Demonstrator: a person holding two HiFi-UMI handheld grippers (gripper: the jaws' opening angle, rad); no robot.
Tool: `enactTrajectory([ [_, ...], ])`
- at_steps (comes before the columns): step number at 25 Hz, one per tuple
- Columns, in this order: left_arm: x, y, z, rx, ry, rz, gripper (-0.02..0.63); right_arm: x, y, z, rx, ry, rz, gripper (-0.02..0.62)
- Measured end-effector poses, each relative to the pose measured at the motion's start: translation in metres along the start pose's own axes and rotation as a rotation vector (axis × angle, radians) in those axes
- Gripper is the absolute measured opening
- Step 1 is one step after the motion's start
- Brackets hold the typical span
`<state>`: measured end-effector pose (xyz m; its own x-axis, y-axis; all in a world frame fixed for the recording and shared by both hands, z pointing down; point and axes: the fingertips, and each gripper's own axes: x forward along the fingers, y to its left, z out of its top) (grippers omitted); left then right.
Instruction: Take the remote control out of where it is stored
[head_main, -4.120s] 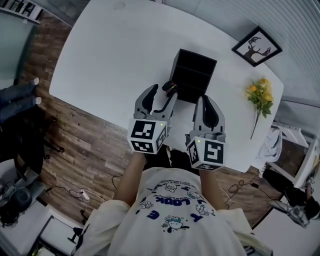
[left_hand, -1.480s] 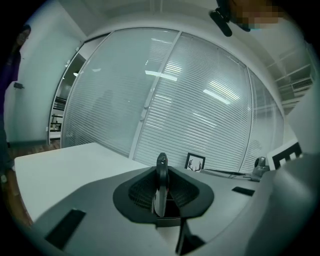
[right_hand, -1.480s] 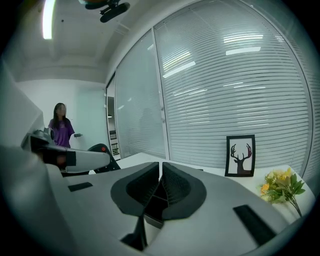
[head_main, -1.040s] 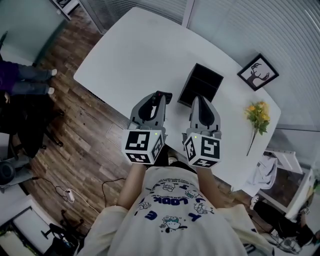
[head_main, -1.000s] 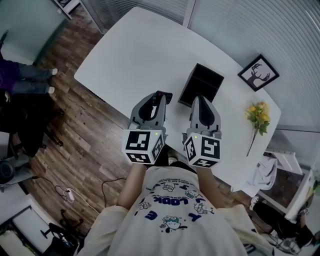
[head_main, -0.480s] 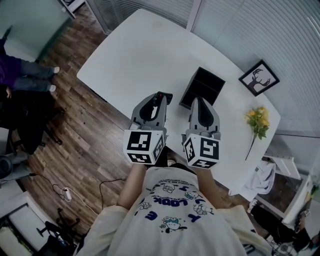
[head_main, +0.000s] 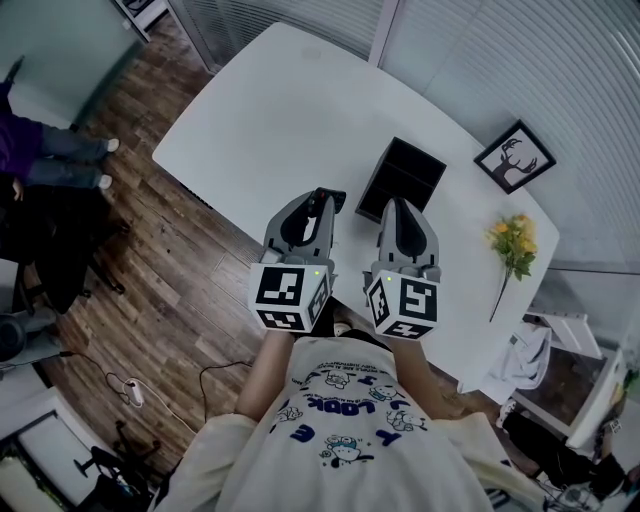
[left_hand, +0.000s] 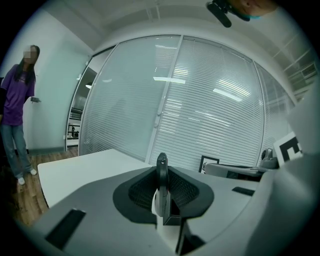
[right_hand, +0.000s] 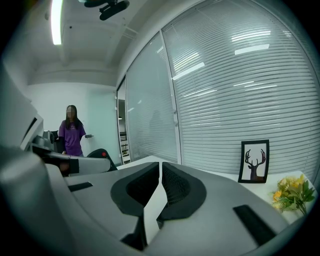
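Left gripper (head_main: 317, 213) is gripping remote control (head_main: 326, 199) over white table (head_main: 265, 110); black box (head_main: 402, 178) sitting just beside right gripper (head_main: 397, 209).

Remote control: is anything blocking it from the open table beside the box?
Nothing visible does. The remote control is pinched between the fingers of the left gripper, outside the black box, with bare white table around it. The right gripper is shut and empty alongside.

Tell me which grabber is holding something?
The left gripper: a black remote control stands pinched between its jaws. The right gripper is shut on nothing.
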<state>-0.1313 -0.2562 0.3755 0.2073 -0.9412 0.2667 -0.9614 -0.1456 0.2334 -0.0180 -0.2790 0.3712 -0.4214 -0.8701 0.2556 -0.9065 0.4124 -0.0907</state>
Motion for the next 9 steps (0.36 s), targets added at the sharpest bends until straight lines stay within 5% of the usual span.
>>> enactTrajectory([
  [9, 0.0019, -0.0034, 0.0006, 0.009, -0.002, -0.005, 0.069, -0.0003, -0.0018, -0.0002, 0.003, -0.003, -0.002, 0.041],
])
